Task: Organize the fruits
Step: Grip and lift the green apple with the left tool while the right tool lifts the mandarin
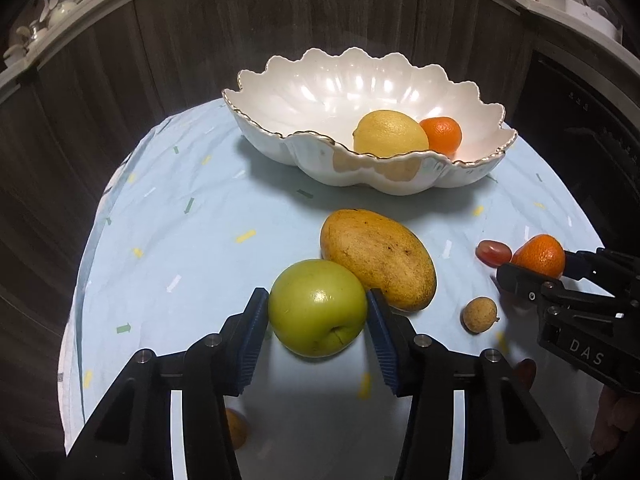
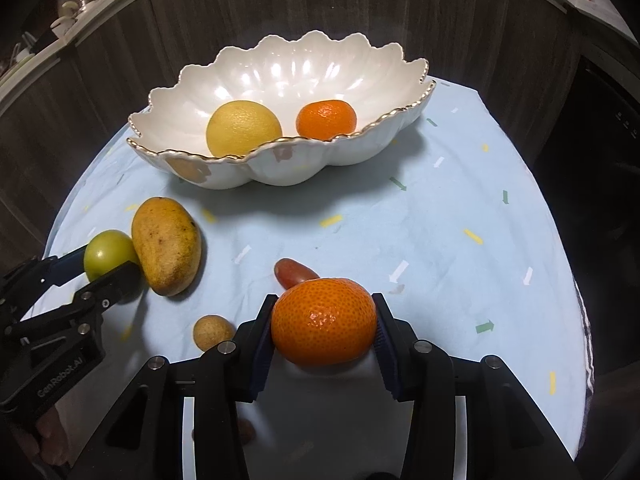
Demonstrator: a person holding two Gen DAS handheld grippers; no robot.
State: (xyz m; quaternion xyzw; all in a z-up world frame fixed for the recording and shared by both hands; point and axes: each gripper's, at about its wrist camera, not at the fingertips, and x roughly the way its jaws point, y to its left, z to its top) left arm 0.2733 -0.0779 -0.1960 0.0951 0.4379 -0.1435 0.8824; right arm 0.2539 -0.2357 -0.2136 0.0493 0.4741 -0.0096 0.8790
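A white scalloped bowl at the back of the table holds a yellow lemon and a tangerine. My left gripper is shut on a green apple, beside a yellow mango. My right gripper is shut on a second tangerine. A red grape lies just beyond it. A small brown longan lies between the grippers.
The round table carries a light blue cloth with small coloured marks. Dark wood panels stand behind it. Another brown fruit lies under my left gripper, and a red one near the right gripper's body.
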